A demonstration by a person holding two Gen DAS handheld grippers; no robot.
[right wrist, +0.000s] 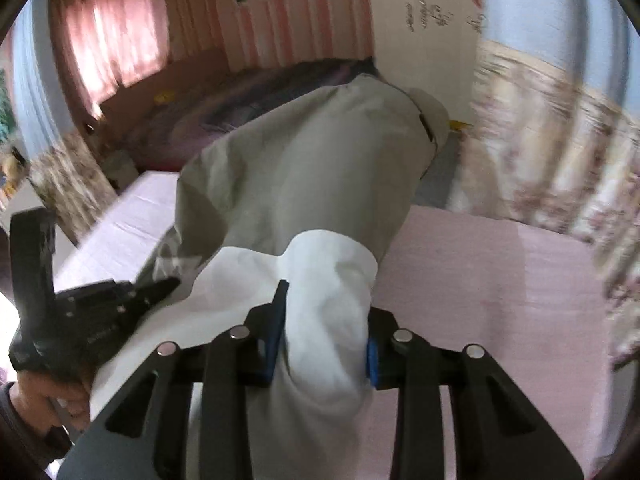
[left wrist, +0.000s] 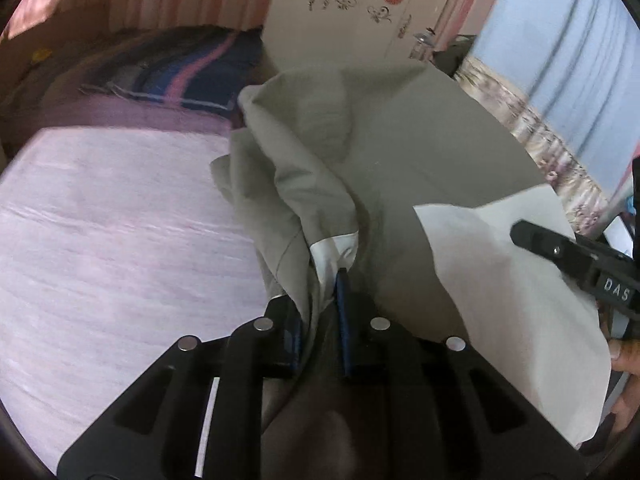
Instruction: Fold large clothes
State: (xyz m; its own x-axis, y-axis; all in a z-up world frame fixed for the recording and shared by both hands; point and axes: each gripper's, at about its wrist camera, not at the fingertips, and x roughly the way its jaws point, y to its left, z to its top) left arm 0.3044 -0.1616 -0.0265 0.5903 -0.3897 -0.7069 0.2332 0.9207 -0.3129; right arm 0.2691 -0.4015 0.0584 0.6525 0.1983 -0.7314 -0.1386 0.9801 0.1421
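**Garment held at one end by both grippers, long axis running away toward the headboard**

The left gripper [left wrist: 320,300] is clamped on a bunched edge of the grey garment [left wrist: 400,152], where a white lining strip shows. The right gripper [right wrist: 324,320] is closed over a thick wad of the garment's white lining [right wrist: 320,280]. Both grips sit close together on the near end; neither arm is clearly nearer to the far end.

From the grippers, the garment's length is seen to extend straight ahead, lifted and sagging, its far end toward the dark striped bedding [left wrist: 192,68] at the head of the bed [left wrist: 100,240]. Whether the far end touches the bed cannot be told.

Judgement: the lay-down depends on that forward axis. Open pink sheet is available to the left and ahead; the right edge of the bed and the floral curtain [right wrist: 560,140] lie close, so less room is offered there.
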